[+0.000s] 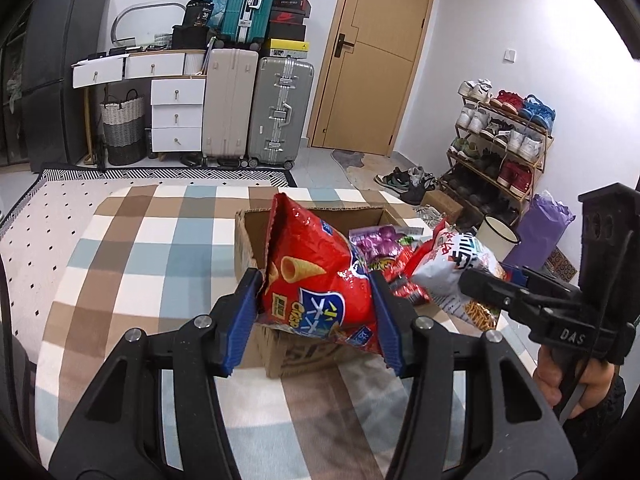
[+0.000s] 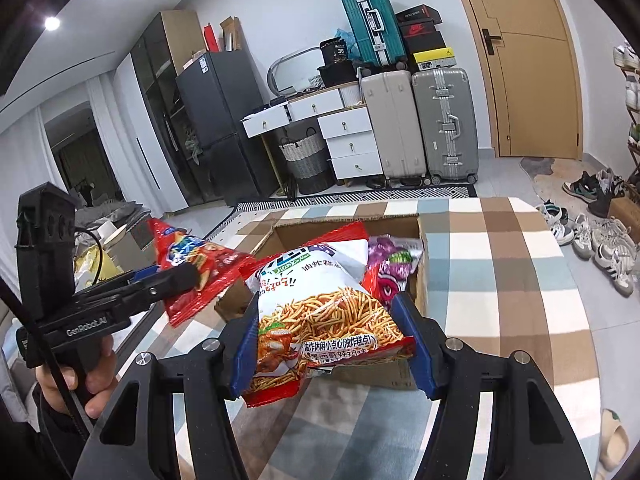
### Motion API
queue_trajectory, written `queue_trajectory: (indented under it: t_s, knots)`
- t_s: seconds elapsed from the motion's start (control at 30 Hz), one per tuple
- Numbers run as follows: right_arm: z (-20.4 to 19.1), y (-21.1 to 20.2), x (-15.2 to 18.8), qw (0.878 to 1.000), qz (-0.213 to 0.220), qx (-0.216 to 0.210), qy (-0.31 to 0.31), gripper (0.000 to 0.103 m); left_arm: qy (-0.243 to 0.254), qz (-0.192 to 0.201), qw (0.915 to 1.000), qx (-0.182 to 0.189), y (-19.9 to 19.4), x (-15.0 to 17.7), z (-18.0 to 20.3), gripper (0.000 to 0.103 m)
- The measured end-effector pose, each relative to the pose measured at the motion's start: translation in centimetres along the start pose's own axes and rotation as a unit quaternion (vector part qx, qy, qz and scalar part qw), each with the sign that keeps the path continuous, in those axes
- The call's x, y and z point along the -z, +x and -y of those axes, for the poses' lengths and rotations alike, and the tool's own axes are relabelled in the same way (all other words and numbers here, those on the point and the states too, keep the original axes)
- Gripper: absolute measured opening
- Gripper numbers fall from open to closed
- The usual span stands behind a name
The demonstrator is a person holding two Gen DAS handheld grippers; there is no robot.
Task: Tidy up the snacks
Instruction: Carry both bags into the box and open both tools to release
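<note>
Left gripper: jaws clamped on a red chip bag, blue pads pressing its two sides; bag sits centre frame in the left wrist view, tilted, its top edge toward the upper left, raised over the near wall of a cardboard box. Right gripper: jaws clamped on a white-and-red bag of fried sticks, centre of the right wrist view, its lower edge hanging below the pads and in front of the box's near wall. Both bags are held clear of the box floor; whether either touches the box rim I cannot tell. Box stands open on a desk with a checked cloth, brown, white and pale blue. Inside the box, toward the right of it, lies a purple snack pack, partly hidden behind the white-and-red bag. In the left wrist view the right gripper enters from the right edge, held by a hand; in the right wrist view the left gripper enters from the left edge with the red bag, likewise held by a hand. The two bags are close but apart.
</note>
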State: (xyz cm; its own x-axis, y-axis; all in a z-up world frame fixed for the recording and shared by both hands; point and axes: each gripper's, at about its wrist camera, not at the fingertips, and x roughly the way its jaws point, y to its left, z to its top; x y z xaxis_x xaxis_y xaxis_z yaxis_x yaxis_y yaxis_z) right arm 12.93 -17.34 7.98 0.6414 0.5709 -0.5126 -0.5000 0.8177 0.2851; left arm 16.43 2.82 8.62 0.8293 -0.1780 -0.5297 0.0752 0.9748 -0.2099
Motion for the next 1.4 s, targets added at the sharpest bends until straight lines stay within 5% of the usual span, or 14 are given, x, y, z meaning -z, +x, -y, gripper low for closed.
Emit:
queue_trajectory:
  t_s: [0.5,1.4]
  knots:
    - [1.4,4.4,-1.9,0.999,-0.014,0.036,-0.001,0.063,0.007,-0.018,0.9996,-0.022,6.6,-1.1,0.4,0.051]
    - [2.5,8.2,-1.8,0.997,-0.020,0.070,-0.009,0.063,0.034,-0.024,0.9985,-0.036,10.4,-0.5,1.0,0.051]
